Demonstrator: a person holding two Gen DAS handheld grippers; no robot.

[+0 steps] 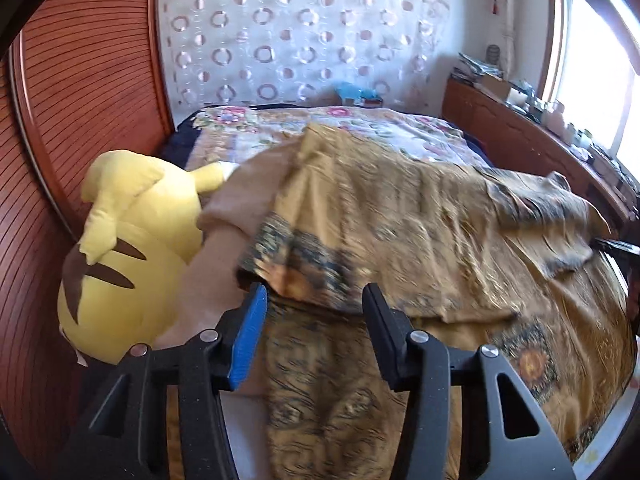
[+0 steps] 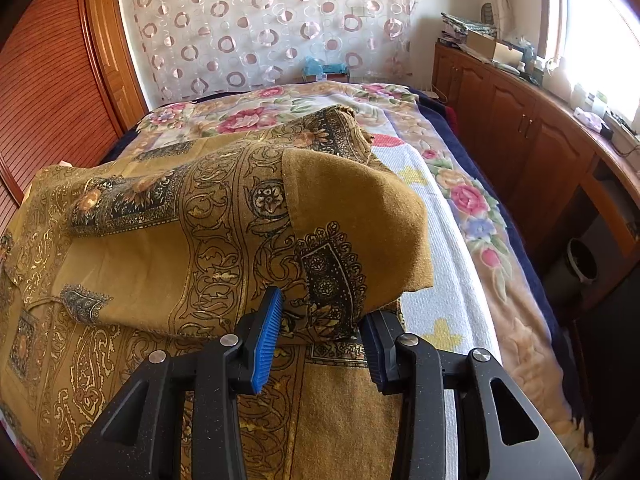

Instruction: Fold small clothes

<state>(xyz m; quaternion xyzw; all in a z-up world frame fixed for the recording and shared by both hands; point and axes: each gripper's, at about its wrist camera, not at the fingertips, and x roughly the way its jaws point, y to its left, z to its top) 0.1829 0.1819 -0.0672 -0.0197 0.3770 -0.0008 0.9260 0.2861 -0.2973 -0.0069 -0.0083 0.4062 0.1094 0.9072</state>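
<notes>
Two views guide us. Through the left wrist, our left gripper (image 1: pixel 314 300) spreads its fingers wide beside the patterned garment (image 1: pixel 400 220) on the bed (image 1: pixel 380 128). Through the right wrist, our right gripper (image 2: pixel 320 316) pinches its folded corner; soft, light cloth, best held at edges.
</notes>
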